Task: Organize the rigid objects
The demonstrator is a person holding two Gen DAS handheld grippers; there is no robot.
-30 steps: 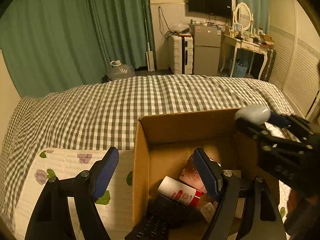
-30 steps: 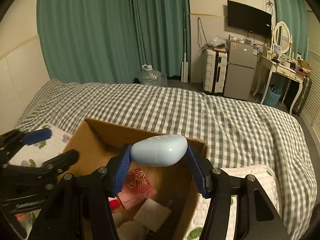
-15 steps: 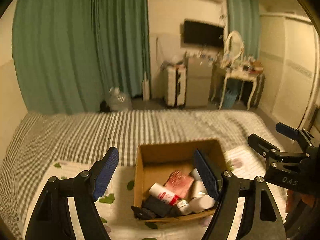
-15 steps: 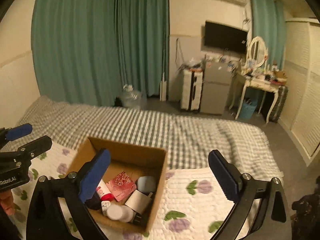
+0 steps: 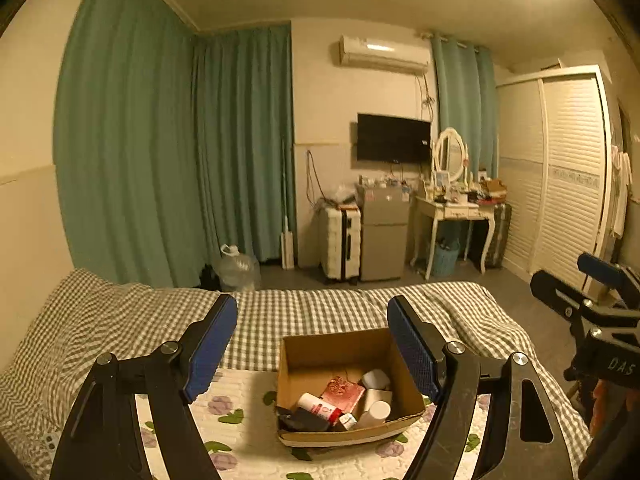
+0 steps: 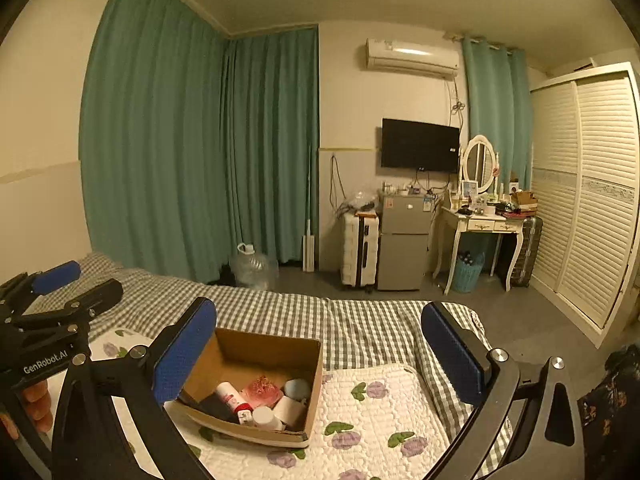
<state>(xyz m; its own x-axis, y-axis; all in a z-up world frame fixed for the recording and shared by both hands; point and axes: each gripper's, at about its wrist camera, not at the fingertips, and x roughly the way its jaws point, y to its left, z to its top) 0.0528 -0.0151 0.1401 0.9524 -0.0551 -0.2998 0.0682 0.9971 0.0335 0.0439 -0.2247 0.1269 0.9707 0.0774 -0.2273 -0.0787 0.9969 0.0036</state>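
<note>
Both grippers pulled back, jaws apart, empty: left (image 5: 312,344), right (image 6: 320,350); egg (image 6: 297,388) dropped in box (image 6: 276,350), sorting apparently done.

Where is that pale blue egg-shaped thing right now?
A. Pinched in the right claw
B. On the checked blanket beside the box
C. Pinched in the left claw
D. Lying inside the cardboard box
D: the pale blue egg-shaped thing lies in the cardboard box among the other items, while the right claw and left claw are both open and hold nothing.
</note>
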